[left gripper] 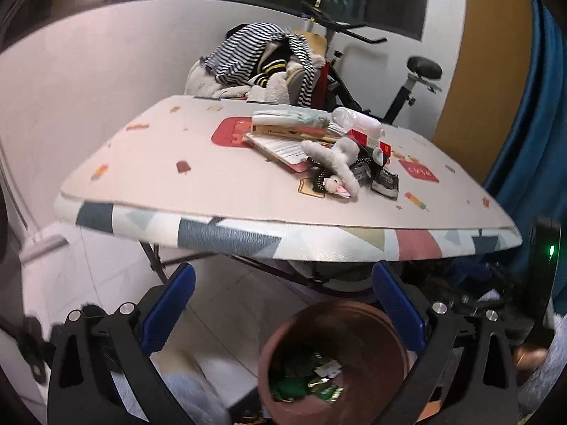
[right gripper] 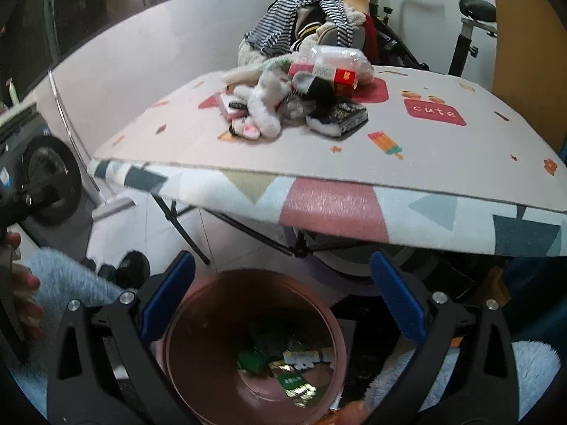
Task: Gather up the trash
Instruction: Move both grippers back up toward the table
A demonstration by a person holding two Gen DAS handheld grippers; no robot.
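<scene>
A brown-pink bin (left gripper: 354, 333) stands on the floor below the table's front edge, with green and gold wrappers (left gripper: 304, 379) inside. My left gripper (left gripper: 283, 272) hangs open above and left of it, nothing between its blue pads. In the right wrist view the bin (right gripper: 219, 318) sits directly under my right gripper (right gripper: 283, 262), which is wide open and empty; wrappers (right gripper: 294, 364) lie at the bottom. On the table mat (right gripper: 425, 163) is a pile: a black packet (right gripper: 336, 117), a plush toy (right gripper: 262, 109), a red box (right gripper: 342, 78) and a clear bottle (left gripper: 358, 120).
Striped clothes (left gripper: 262, 60) are heaped behind the table, beside an exercise bike (left gripper: 418, 71). A blue curtain (left gripper: 531, 106) hangs at the right. Folding table legs (right gripper: 184, 226) and a dumbbell (right gripper: 131, 265) stand near the bin. A person's fingers (right gripper: 24, 283) show at the left edge.
</scene>
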